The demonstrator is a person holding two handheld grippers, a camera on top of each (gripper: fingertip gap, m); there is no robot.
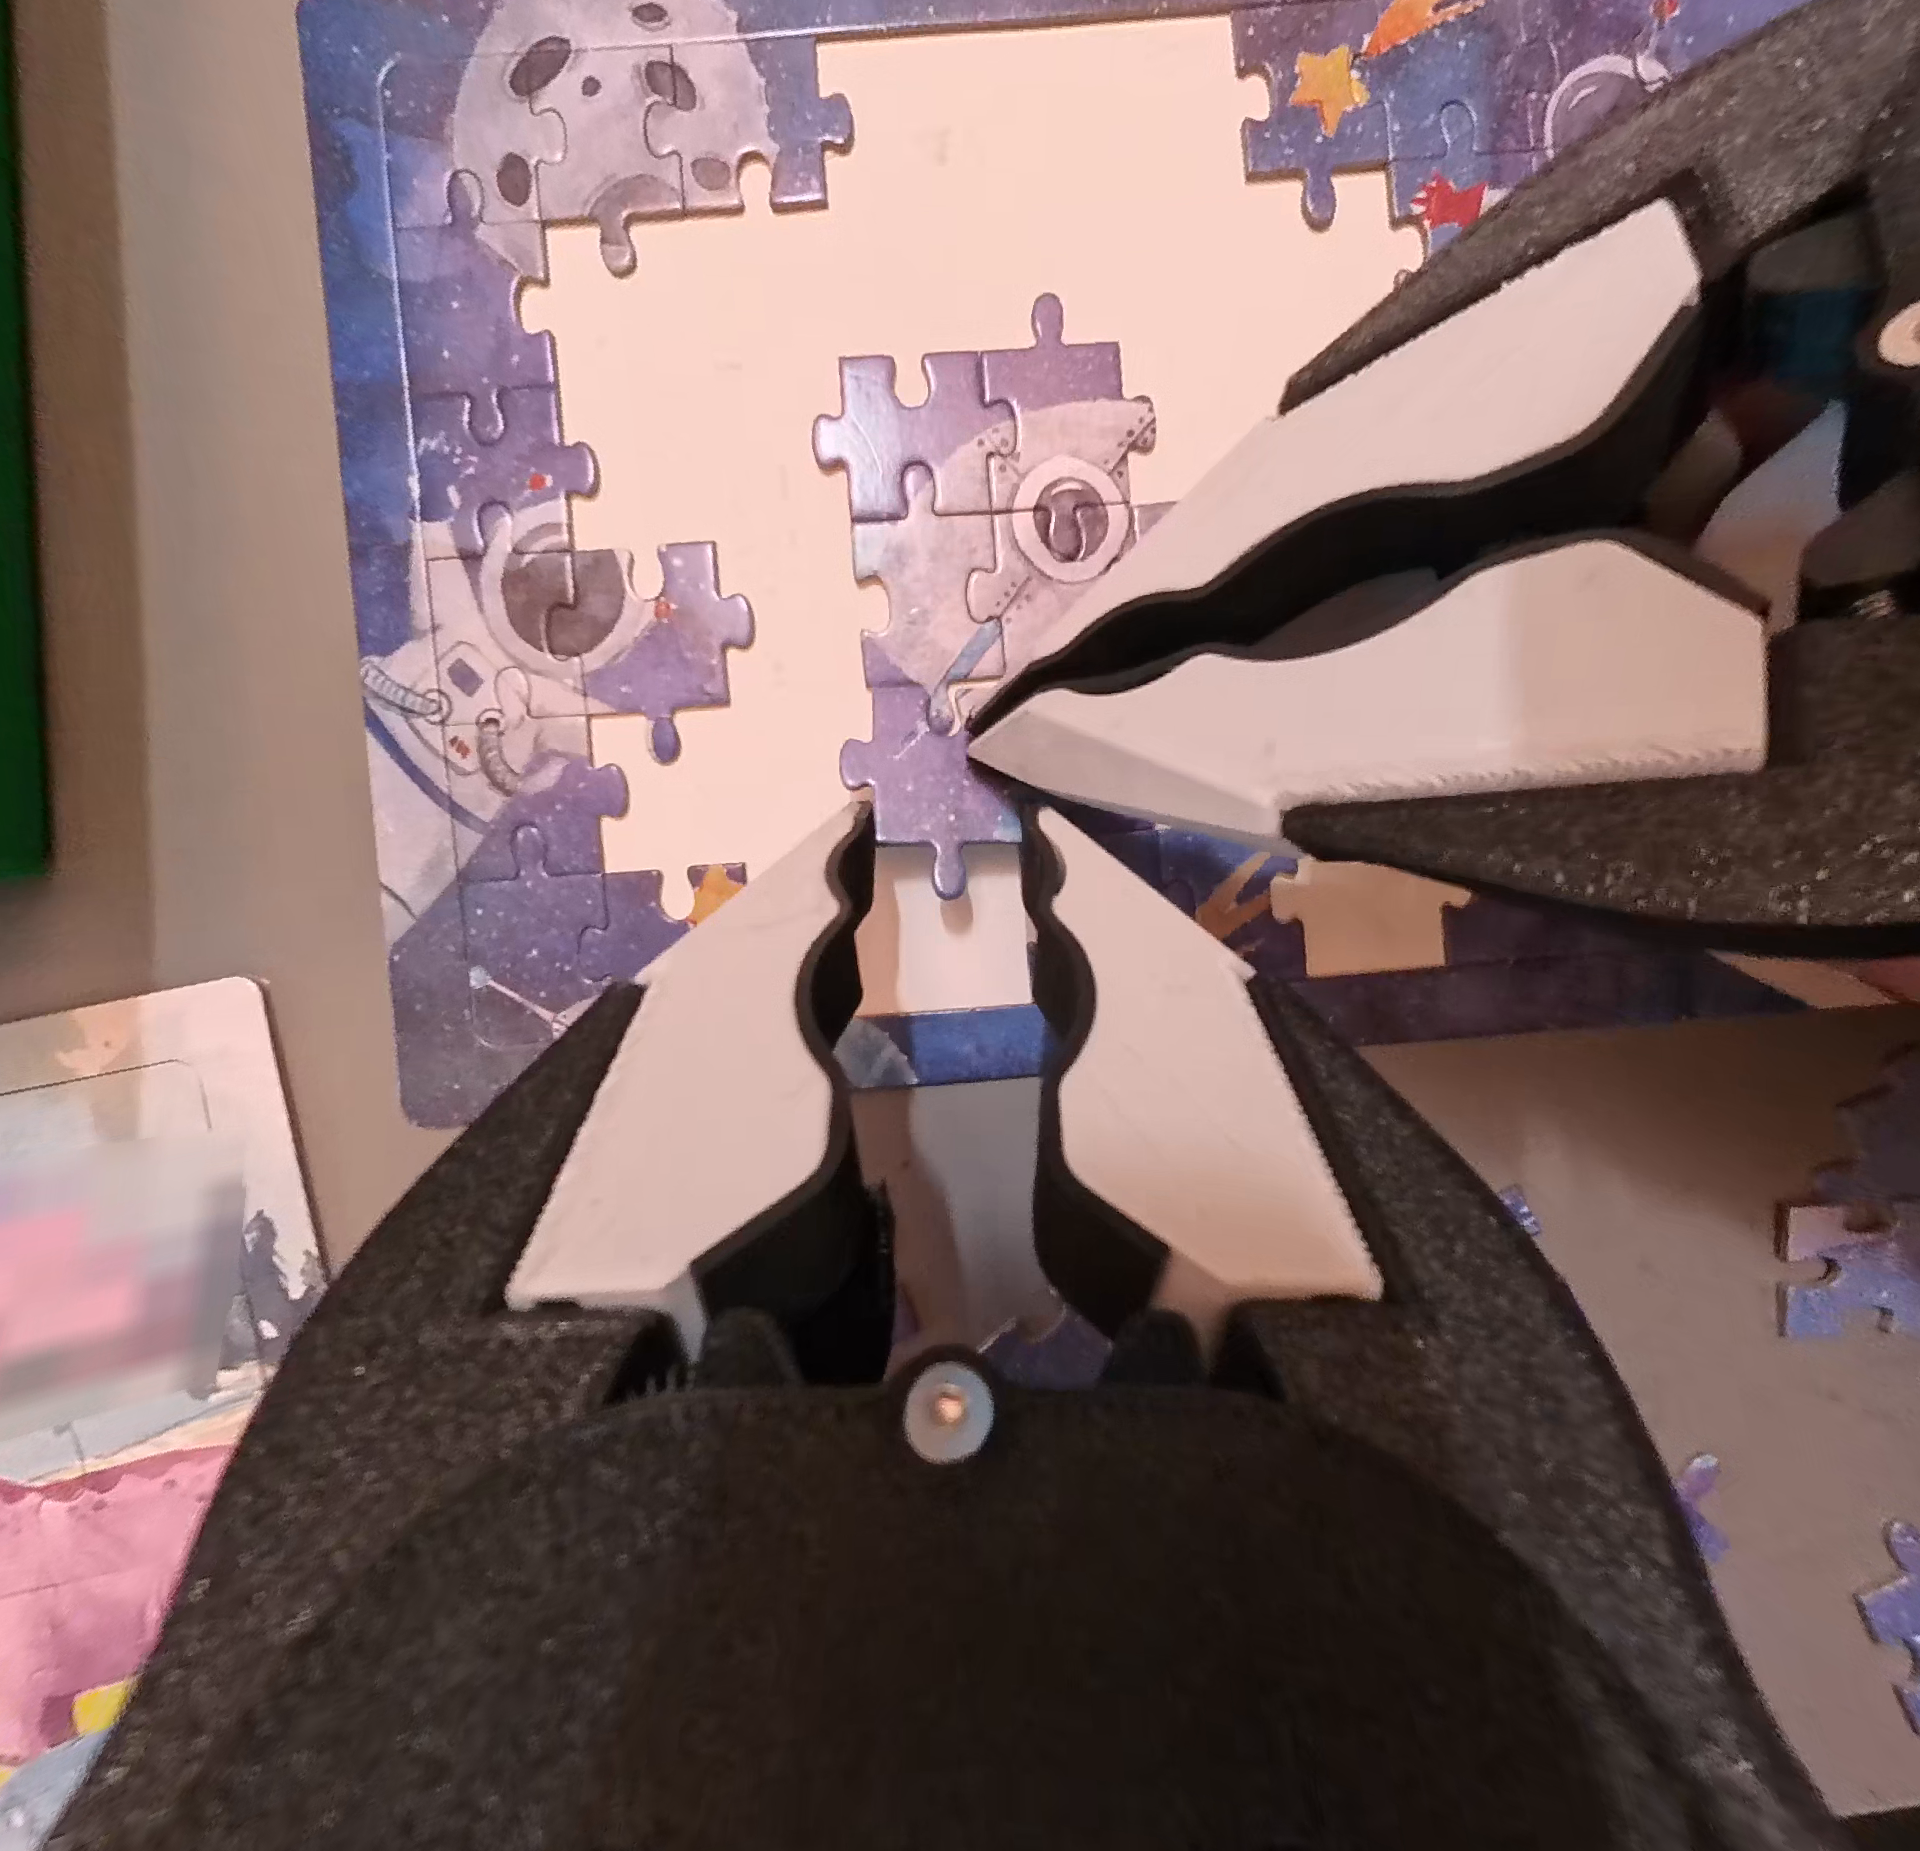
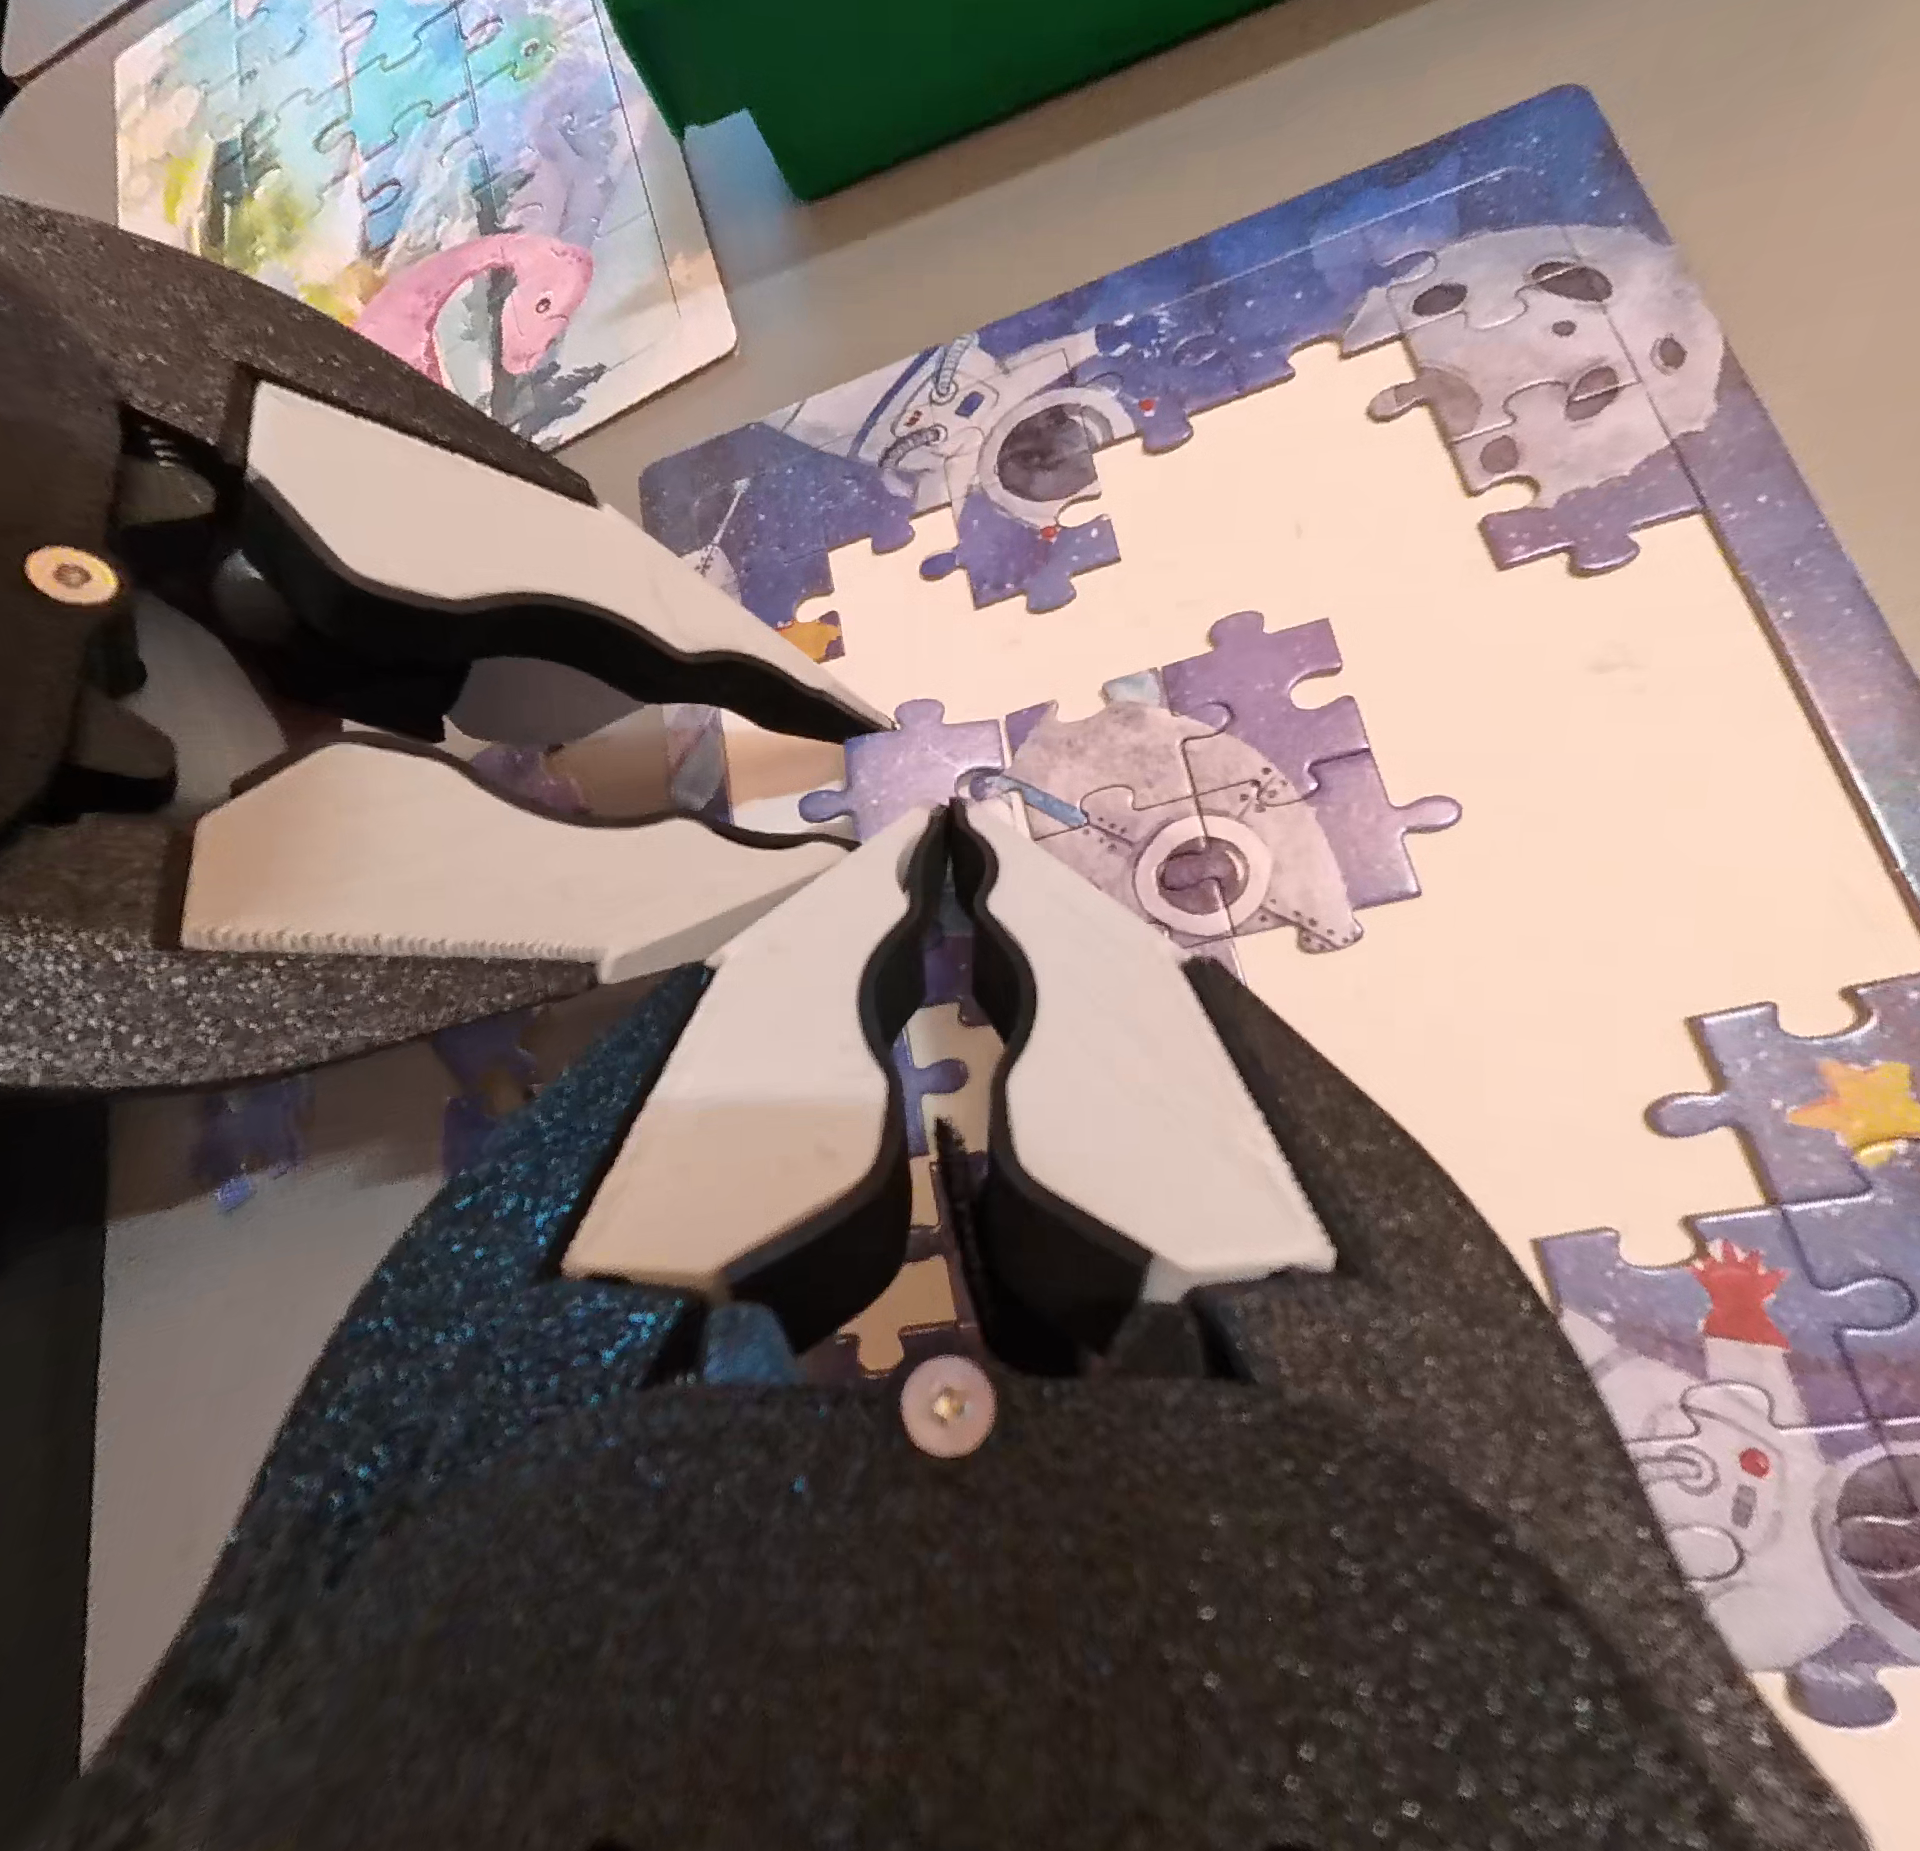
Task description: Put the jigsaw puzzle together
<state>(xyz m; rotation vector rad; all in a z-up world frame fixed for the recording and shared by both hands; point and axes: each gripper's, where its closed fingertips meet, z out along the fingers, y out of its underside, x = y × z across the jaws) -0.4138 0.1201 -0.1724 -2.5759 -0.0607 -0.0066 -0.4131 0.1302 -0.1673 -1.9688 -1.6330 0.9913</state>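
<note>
Your left claw point(image 1: 948, 825) gapes around the starry piece point(image 1: 935, 778) on the tray point(image 1: 1039, 191); your right claw point(image 2: 951, 814), pressed together, touches that piece's edge.

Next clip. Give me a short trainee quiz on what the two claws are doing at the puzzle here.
1. True or false: the right claw is spread wide.
2. Multiple choice: the left claw straddles A) the moon corner, B) the lowest piece of the joined cluster in the middle of the puzzle tray, C) the green box.
3. Fill in: in the left wrist view, spare pieces lie on the table to the ___ of the tray.

Key: 1 false, its tips meet, touching that same piece's edge. 2 B, with its fingers apart. 3 right.
</note>
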